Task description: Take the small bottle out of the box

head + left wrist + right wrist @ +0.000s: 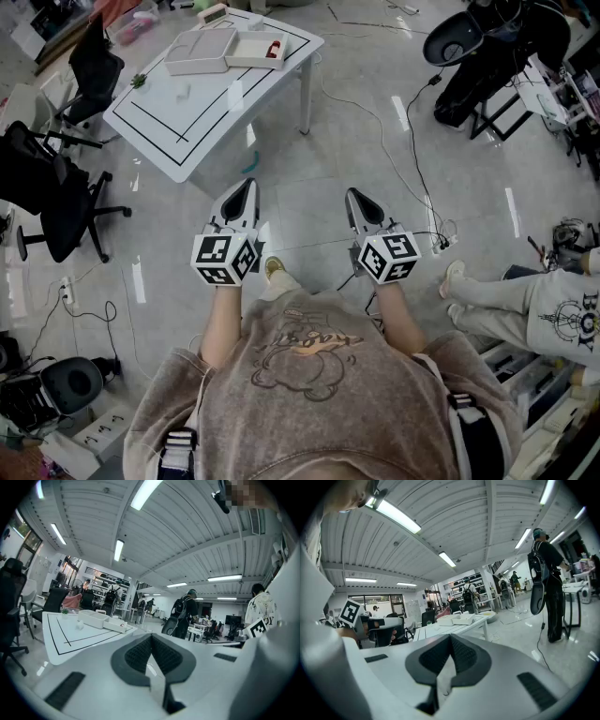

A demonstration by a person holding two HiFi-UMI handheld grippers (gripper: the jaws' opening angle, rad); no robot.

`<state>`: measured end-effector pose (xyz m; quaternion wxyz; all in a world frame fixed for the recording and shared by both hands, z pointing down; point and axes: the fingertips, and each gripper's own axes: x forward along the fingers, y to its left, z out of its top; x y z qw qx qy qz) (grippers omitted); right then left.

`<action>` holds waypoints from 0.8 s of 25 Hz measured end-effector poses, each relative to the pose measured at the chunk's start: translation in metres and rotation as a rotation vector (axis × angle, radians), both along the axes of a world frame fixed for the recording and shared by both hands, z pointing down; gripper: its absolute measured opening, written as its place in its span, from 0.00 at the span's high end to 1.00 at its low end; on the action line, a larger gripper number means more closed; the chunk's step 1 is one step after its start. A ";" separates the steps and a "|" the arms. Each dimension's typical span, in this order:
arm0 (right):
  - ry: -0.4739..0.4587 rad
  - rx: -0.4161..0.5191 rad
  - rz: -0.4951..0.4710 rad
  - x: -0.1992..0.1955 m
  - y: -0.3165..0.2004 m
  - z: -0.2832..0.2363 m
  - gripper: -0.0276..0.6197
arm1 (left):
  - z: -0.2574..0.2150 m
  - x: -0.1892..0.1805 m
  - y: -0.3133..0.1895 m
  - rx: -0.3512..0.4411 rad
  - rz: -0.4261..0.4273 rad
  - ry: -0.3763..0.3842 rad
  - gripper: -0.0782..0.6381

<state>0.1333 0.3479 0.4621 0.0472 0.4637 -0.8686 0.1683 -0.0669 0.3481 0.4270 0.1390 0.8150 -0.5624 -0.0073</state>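
left gripper (pixel 246 184), right gripper (pixel 355 195): side by side | table (pixel 206 105): well ahead | box (pixel 247 48): open, apparently holding small bottle (pixel 274 50)

Table: white and low (pixel 159 127), marked with a black rectangular outline, standing on a pale glossy floor (pixel 319 159).
Plant: a small green one (pixel 139 82) at the table's left edge.
Chairs: two black office chairs, one (pixel 56 202) left of the table, another (pixel 96 61) near its far corner.
Cable: black (pixel 411 131), trailing across the floor right of the table.
Bystander: a person with a backpack (pixel 183 613) stands beyond the table.
Another person: legs in light trousers (pixel 492 292) stretched along the floor at the right.
Ceiling: ribbed, with strip lights (pixel 146 493).
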 end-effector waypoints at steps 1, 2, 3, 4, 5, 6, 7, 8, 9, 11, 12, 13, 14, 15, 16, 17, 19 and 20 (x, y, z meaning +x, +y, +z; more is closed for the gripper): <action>0.001 0.002 -0.002 -0.002 -0.002 0.001 0.96 | 0.000 -0.002 -0.003 0.003 0.000 0.001 0.88; 0.003 0.003 -0.004 -0.005 -0.005 0.002 0.96 | 0.001 -0.003 -0.005 0.005 0.001 0.002 0.88; 0.004 0.004 -0.005 -0.007 -0.007 0.002 0.96 | 0.001 -0.004 -0.008 0.005 0.002 0.005 0.88; 0.006 0.004 -0.005 -0.008 -0.009 0.003 0.96 | 0.001 -0.005 -0.010 0.004 0.004 0.011 0.88; 0.008 0.003 -0.004 -0.010 -0.010 0.003 0.96 | 0.001 -0.006 -0.011 0.002 0.007 0.019 0.88; 0.007 0.002 -0.003 -0.011 -0.012 0.003 0.96 | 0.002 -0.006 -0.013 -0.001 0.011 0.027 0.88; 0.002 0.004 -0.003 -0.014 -0.014 0.002 0.96 | 0.002 -0.007 -0.016 -0.004 0.015 0.034 0.88; -0.007 0.008 -0.006 -0.017 -0.017 0.001 0.96 | 0.002 -0.009 -0.019 -0.006 0.018 0.037 0.88; -0.019 0.012 -0.013 -0.021 -0.019 0.000 0.96 | 0.002 -0.011 -0.022 -0.008 0.019 0.038 0.88; -0.036 0.017 -0.028 -0.032 -0.024 -0.001 0.96 | 0.003 -0.017 -0.031 -0.007 0.023 0.038 0.88; -0.037 0.020 -0.033 -0.038 -0.027 -0.001 0.96 | 0.003 -0.020 -0.036 -0.006 0.028 0.038 0.88; -0.034 0.022 -0.034 -0.044 -0.030 -0.001 0.96 | 0.004 -0.024 -0.041 -0.004 0.035 0.039 0.88; -0.031 0.024 -0.029 -0.049 -0.033 -0.001 0.96 | 0.004 -0.027 -0.047 -0.002 0.044 0.041 0.88; -0.029 0.026 -0.021 -0.053 -0.036 -0.001 0.96 | 0.005 -0.030 -0.054 -0.001 0.054 0.041 0.88; -0.029 0.027 -0.010 -0.056 -0.039 -0.001 0.96 | 0.006 -0.033 -0.060 0.001 0.064 0.042 0.88; -0.029 0.028 0.001 -0.059 -0.041 0.000 0.96 | 0.006 -0.036 -0.065 0.004 0.076 0.042 0.88; -0.029 0.026 0.024 -0.061 -0.046 0.002 0.96 | 0.007 -0.038 -0.075 0.010 0.104 0.041 0.88; -0.028 0.023 0.036 -0.061 -0.048 0.005 0.96 | 0.008 -0.039 -0.080 0.012 0.118 0.038 0.88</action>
